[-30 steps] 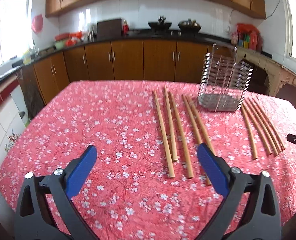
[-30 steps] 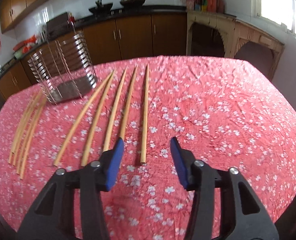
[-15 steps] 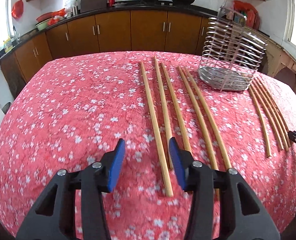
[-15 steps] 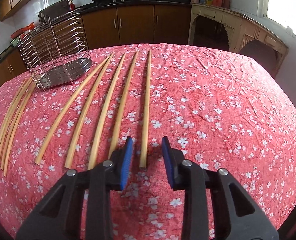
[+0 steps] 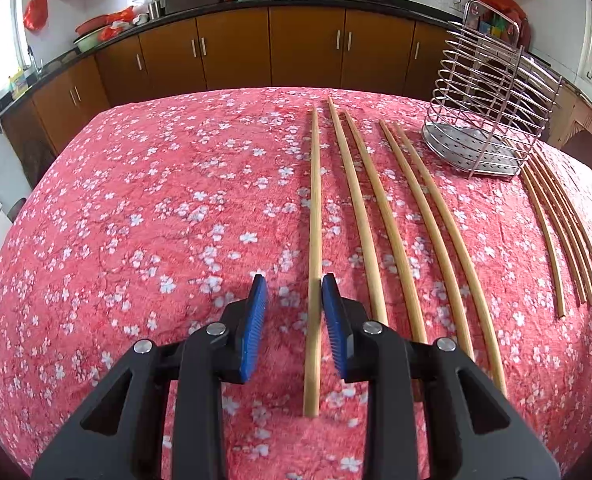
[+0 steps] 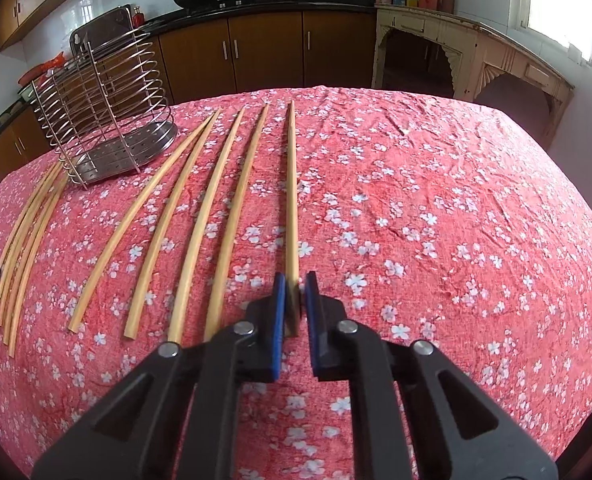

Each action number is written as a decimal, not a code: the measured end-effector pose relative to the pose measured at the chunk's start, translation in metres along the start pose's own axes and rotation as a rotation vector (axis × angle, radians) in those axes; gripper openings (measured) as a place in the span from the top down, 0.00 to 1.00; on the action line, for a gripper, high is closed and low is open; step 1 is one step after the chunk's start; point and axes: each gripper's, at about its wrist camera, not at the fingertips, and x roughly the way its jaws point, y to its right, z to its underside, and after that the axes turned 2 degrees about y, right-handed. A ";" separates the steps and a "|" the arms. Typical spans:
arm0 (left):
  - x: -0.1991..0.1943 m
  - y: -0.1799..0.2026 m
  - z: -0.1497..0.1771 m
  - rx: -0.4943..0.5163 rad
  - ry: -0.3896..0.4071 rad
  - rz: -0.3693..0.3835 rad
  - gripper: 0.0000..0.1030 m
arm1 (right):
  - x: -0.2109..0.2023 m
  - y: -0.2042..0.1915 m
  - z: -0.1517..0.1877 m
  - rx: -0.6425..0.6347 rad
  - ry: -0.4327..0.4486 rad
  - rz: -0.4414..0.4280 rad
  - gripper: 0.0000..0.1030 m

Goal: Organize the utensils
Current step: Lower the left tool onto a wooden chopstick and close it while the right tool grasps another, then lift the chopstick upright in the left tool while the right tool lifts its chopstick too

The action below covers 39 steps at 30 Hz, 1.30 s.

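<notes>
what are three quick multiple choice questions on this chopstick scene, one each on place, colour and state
1. Where does the wire rack stand?
A. between two sets of chopsticks
B. at the table's near edge
C. on the counter

2. What colour are the gripper pads?
A. red
B. blue
C. white

3. How is the left gripper?
A. shut on the rack
B. open, astride a chopstick
C. lifting two chopsticks

Key:
1 A: the wire rack has the spread set on one side and the tight cluster on the other.
2 B: the pads are blue.
3 B: the left gripper has a gap, with the leftmost chopstick running through it.
</notes>
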 end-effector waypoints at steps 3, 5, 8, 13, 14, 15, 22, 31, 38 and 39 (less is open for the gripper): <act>-0.002 0.001 0.003 0.007 0.004 -0.001 0.71 | 0.001 -0.001 -0.001 -0.004 0.000 0.005 0.89; -0.004 0.003 0.005 0.011 0.006 -0.001 0.71 | 0.002 -0.001 -0.002 -0.002 -0.001 0.005 0.89; -0.006 0.005 0.008 0.018 0.006 0.000 0.71 | 0.002 -0.002 -0.002 -0.005 -0.001 0.010 0.89; -0.010 0.010 0.013 0.020 0.006 -0.006 0.84 | 0.001 -0.004 0.001 -0.010 0.001 0.004 0.92; -0.011 0.010 0.014 0.019 0.007 -0.005 0.88 | 0.000 -0.005 0.002 -0.010 0.002 0.002 0.92; -0.012 0.010 0.015 0.016 0.007 -0.002 0.92 | -0.001 -0.004 0.002 -0.008 0.002 -0.002 0.92; -0.026 -0.001 0.020 -0.010 0.031 0.022 0.93 | -0.027 0.001 0.010 -0.012 0.054 -0.015 0.93; -0.091 -0.019 0.004 -0.029 0.231 0.055 0.93 | -0.100 0.008 0.001 -0.029 0.266 0.027 0.93; -0.140 -0.030 -0.021 -0.070 0.404 0.076 0.93 | -0.148 0.017 -0.029 -0.004 0.453 0.022 0.93; -0.143 -0.031 -0.025 -0.076 0.418 0.078 0.93 | -0.152 0.019 -0.034 0.004 0.473 0.013 0.93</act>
